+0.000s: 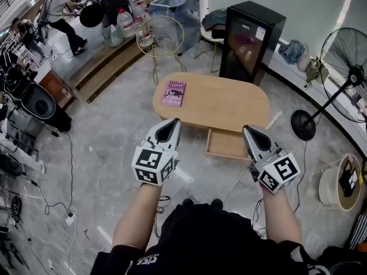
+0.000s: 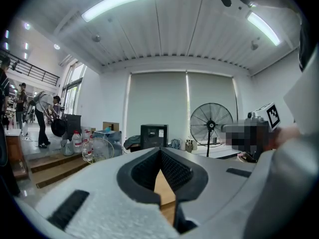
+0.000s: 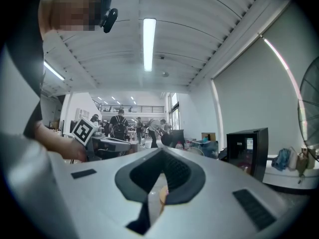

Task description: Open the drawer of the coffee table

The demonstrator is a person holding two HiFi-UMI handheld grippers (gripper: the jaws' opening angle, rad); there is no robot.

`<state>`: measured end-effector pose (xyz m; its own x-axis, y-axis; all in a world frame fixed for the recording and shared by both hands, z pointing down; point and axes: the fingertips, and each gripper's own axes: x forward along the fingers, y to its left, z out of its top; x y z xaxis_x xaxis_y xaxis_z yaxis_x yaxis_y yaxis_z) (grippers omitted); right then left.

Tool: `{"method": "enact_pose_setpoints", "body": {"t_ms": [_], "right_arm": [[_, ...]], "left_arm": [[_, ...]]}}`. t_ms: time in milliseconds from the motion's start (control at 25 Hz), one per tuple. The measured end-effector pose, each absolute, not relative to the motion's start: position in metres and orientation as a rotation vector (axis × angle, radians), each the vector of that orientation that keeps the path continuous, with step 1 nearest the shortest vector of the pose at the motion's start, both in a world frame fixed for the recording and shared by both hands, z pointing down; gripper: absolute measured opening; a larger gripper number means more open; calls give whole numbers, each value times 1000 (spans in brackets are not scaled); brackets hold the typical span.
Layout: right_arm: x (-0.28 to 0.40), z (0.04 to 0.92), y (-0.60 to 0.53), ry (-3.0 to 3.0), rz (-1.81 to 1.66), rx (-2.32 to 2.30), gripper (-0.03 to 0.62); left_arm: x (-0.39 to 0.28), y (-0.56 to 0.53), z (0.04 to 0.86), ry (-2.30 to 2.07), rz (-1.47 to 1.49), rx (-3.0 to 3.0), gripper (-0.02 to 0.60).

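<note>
From the head view I see the oval wooden coffee table (image 1: 212,102) in front of me. Its drawer (image 1: 226,145) stands pulled out from the table's near edge, toward my feet. Only this view shows the drawer, and also the pink book (image 1: 174,93) lying on the table's left end.

The left gripper (image 1: 171,123) hangs before the near edge of the table, left of the drawer. The right gripper (image 1: 248,132) is just beside the drawer's right corner. In the two gripper views the jaws of each are pressed together with nothing between them. The left gripper view gives only a strip of the table's wood under the closed tips.

Behind the table stands a black glass-door fridge (image 1: 250,39), and to its right a pedestal fan (image 1: 347,67). Nothing lies between the grippers and the drawer.
</note>
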<state>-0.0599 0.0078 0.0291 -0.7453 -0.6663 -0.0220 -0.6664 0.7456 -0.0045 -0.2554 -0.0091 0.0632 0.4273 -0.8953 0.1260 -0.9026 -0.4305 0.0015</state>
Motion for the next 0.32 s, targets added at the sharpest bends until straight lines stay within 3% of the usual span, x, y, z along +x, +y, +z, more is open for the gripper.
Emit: {"method": "enact_pose_setpoints", "body": {"t_ms": [320], "right_arm": [[-60,27,9,2921,10,-1114,2]], "left_arm": [[-260,-6,70,-1647,171,2567,3]]}}
